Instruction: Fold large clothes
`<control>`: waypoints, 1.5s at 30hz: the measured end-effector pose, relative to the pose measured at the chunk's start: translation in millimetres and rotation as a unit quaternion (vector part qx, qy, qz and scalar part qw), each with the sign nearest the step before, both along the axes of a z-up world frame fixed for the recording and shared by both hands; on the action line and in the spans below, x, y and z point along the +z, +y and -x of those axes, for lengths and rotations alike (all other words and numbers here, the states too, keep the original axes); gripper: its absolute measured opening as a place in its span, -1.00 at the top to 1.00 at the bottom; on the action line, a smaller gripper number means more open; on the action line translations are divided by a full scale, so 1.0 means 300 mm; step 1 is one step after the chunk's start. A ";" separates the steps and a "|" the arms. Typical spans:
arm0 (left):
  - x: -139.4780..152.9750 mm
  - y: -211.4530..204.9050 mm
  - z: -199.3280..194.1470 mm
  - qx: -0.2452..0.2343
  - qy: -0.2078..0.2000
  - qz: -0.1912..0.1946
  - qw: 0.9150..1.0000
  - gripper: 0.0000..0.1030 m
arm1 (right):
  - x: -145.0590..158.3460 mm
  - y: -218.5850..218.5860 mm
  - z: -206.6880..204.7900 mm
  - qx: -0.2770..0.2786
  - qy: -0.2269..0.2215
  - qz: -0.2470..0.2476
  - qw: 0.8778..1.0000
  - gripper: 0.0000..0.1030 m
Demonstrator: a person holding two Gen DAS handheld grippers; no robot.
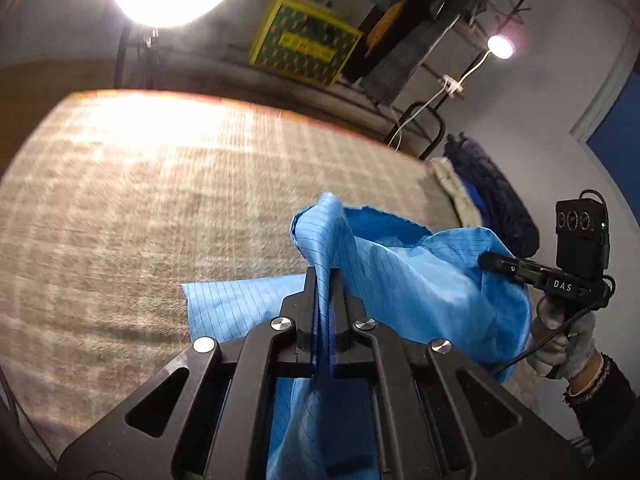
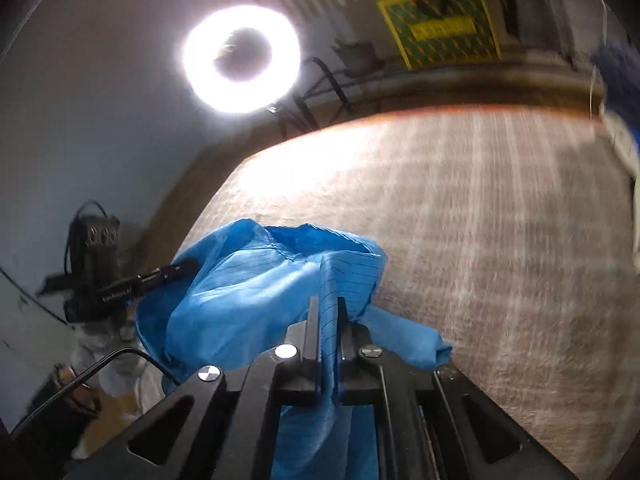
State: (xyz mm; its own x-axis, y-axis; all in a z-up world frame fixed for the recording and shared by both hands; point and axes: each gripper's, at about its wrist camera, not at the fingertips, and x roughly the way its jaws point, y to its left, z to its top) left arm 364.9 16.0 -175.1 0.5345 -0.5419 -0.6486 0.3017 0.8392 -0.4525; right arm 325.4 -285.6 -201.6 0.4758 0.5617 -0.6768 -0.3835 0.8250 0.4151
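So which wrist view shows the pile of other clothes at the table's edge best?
The left wrist view: the pile of other clothes lies fairly sharp past the blue garment, dark blue over white. The right wrist view catches only a blurred strip of it at the frame's right edge.

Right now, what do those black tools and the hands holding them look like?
The left gripper and right gripper are matte black, angular two-finger tools with round silver bolts. The right one bears white "DAS" lettering, a boxy black three-lens camera module and a black cable. A pale knitted glove, dark sleeve and beaded bracelets are worn.
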 end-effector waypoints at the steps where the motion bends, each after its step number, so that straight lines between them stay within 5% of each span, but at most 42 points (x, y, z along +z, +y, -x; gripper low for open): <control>1: 0.023 0.007 0.026 0.002 -0.010 0.001 1.000 0.99 | 0.035 0.008 0.030 -0.001 -0.016 0.010 1.000 1.00; 8: 0.177 0.059 0.254 0.000 -0.070 -0.019 0.997 0.99 | 0.207 0.045 0.277 0.010 -0.101 0.062 0.993 1.00; 15: 0.200 0.067 0.575 -0.044 -0.098 -0.105 0.989 0.99 | 0.237 0.049 0.598 0.042 -0.140 0.101 0.984 1.00; 18: 0.157 0.084 0.701 -0.061 -0.085 -0.130 0.986 0.99 | 0.212 0.016 0.726 0.054 -0.138 0.104 0.984 0.89; 21: 0.112 0.143 0.811 -0.060 -0.060 -0.133 0.987 0.97 | 0.195 -0.035 0.848 0.069 -0.129 0.083 0.986 0.39; 24: 0.091 0.208 0.873 -0.044 -0.036 -0.123 0.991 0.92 | 0.183 -0.086 0.955 0.079 -0.126 0.076 0.986 0.36; 26: 0.090 0.242 0.871 -0.023 -0.025 -0.107 0.994 0.71 | 0.171 -0.114 0.980 0.077 -0.115 0.069 0.988 0.33; 28: 0.096 0.258 0.841 0.005 -0.019 -0.086 0.996 0.22 | 0.155 -0.132 0.971 0.070 -0.101 0.053 0.991 0.27; 30: 0.093 0.269 0.782 0.023 0.000 -0.045 0.999 -0.04 | 0.141 -0.153 0.931 0.045 -0.084 0.034 0.995 0.05; 33: 0.055 0.257 0.673 0.049 0.023 -0.022 0.998 -0.08 | 0.099 -0.188 0.815 0.004 -0.040 -0.011 0.999 -0.17; 39: -0.113 0.228 0.484 0.075 0.114 0.048 0.989 -0.08 | -0.034 -0.199 0.608 -0.046 0.016 -0.009 0.999 -0.17; 45: -0.218 0.205 0.410 0.071 0.152 0.064 0.984 -0.07 | -0.199 -0.231 0.456 -0.069 0.096 -0.047 0.992 -0.15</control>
State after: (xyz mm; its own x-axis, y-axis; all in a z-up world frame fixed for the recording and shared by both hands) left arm 241.9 77.6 -240.5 0.4030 -0.5633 -0.7213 0.0193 0.7932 -0.6087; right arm 188.5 -355.0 -261.4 0.4203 0.5655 -0.7096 -0.1764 0.8180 0.5474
